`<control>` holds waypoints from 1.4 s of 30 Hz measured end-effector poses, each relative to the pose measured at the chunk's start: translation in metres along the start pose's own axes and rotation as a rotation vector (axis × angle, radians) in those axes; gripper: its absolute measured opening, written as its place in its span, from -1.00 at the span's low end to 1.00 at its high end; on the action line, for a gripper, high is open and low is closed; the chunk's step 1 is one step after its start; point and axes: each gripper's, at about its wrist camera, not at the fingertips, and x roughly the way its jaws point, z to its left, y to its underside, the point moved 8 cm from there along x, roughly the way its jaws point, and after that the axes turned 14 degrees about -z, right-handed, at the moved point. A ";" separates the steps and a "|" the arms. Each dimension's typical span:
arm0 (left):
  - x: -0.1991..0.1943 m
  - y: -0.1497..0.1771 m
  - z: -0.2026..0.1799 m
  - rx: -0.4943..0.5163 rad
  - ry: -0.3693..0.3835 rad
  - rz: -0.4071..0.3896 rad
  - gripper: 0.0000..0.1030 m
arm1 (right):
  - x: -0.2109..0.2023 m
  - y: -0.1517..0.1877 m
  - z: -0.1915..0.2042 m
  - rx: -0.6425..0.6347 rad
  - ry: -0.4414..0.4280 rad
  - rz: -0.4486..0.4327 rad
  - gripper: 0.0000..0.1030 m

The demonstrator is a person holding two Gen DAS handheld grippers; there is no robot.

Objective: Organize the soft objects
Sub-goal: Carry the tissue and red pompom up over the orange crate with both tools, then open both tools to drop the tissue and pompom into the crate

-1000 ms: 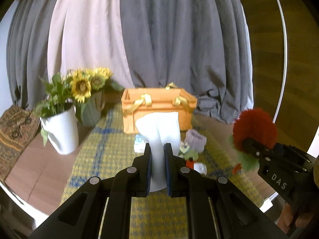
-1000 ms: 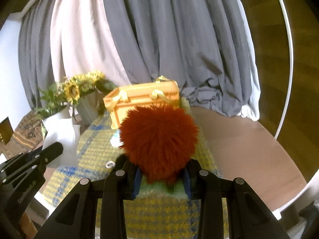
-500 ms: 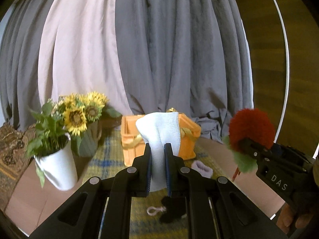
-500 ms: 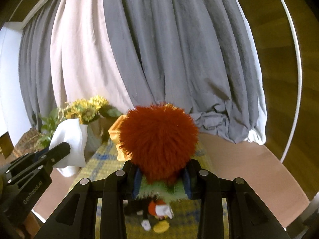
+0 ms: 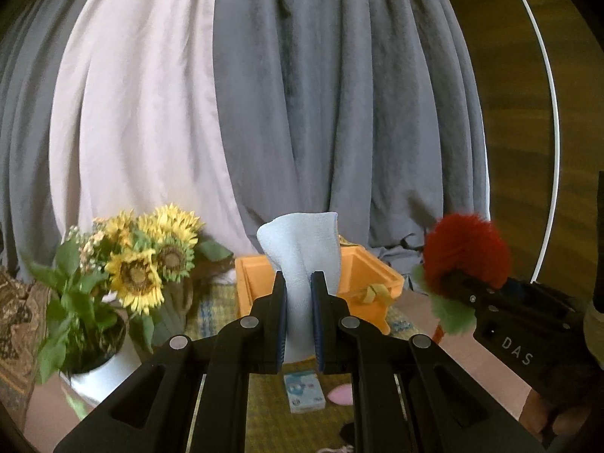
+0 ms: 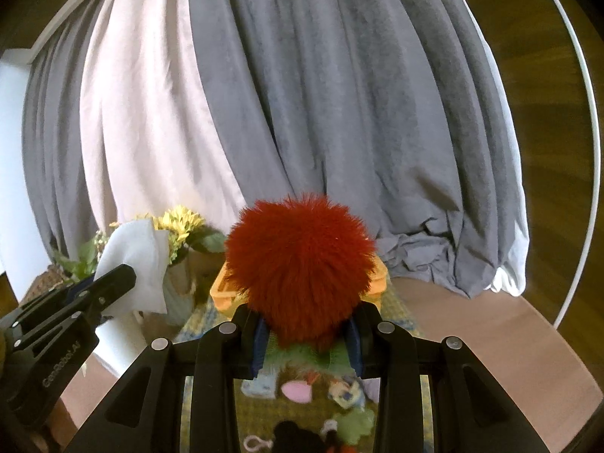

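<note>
Left wrist view: my left gripper clenched the pale cloth, my right gripper the red plush, both short of the orange basket; small toys remained before it.

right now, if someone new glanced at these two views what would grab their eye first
Most striking is the fluffy red plush, clamped in the right gripper and filling the middle of the right wrist view. Next is the pale blue cloth, pinched upright in the left gripper, with the orange basket on the table just behind it. The sunflowers stand at the left in front of the grey and white curtain.
</note>
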 end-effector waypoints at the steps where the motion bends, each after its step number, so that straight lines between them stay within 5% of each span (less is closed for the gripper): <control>1: 0.004 -0.001 0.002 0.003 0.006 -0.003 -0.75 | 0.004 -0.001 0.001 0.003 0.002 -0.001 -0.33; 20: 0.099 -0.009 0.022 0.013 0.075 -0.008 -0.75 | 0.098 -0.007 0.003 0.009 0.044 0.015 -0.32; 42: 0.237 0.074 0.028 -0.013 0.103 0.217 -0.75 | 0.232 0.060 -0.038 0.041 0.063 0.264 -0.31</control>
